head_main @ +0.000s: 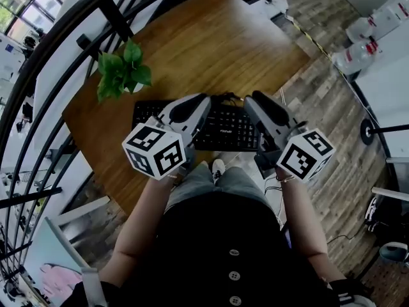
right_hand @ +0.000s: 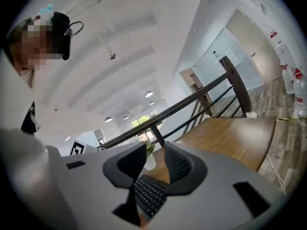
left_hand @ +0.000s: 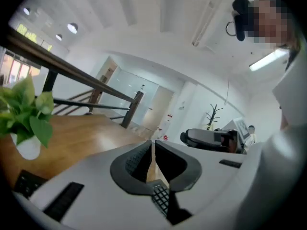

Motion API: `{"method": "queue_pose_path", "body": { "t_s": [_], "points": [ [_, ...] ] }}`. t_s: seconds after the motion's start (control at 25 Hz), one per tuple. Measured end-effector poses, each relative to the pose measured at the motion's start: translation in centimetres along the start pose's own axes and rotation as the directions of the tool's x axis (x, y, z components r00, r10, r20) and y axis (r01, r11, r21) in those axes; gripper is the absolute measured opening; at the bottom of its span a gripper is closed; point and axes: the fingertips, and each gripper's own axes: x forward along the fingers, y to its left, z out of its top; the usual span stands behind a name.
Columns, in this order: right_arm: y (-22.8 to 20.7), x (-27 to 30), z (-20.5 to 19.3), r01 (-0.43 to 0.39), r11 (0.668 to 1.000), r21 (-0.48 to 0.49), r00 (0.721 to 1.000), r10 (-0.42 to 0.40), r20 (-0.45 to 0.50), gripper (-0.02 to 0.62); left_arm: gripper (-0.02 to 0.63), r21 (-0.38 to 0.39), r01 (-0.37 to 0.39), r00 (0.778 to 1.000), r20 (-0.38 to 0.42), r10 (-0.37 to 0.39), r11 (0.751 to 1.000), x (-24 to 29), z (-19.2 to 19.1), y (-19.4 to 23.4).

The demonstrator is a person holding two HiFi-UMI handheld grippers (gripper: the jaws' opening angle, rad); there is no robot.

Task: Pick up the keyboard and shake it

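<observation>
A black keyboard [head_main: 223, 130] lies along the near edge of a round wooden table [head_main: 217, 43]. My left gripper [head_main: 199, 102] reaches over its left half and my right gripper [head_main: 252, 102] over its right end. In the left gripper view the left gripper [left_hand: 152, 145] has its jaws drawn almost together, and a narrow slice of the keyboard [left_hand: 160, 198] is pinched low between them. In the right gripper view the right gripper [right_hand: 154, 147] has its jaws apart. The keyboard [right_hand: 149, 195] shows in that gap, and the pads stand off it.
A small green plant [head_main: 121, 72] in a white pot [left_hand: 29, 147] stands on the table to the left of the keyboard. A dark railing [head_main: 96, 37] curves round the table's far left side. Plastic bottles [head_main: 367, 40] stand on the wooden floor at the right.
</observation>
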Motion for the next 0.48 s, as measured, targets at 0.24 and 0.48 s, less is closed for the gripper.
{"method": "queue_pose_path", "body": {
  "t_s": [0.24,0.48],
  "points": [
    [2.1,0.5,1.0,-0.041,0.998,-0.046,0.999,0.041,-0.015,0.041,0.028,0.073,-0.039,0.999,0.028,0.037,0.997,0.2,2.1,-0.5],
    [3.0,1.2,1.1,-0.073,0.994,-0.08,0.997,0.071,-0.028,0.028,0.021,0.05,-0.033,0.999,0.03,0.032,0.998,0.4,2.3,-0.7]
  ]
}}
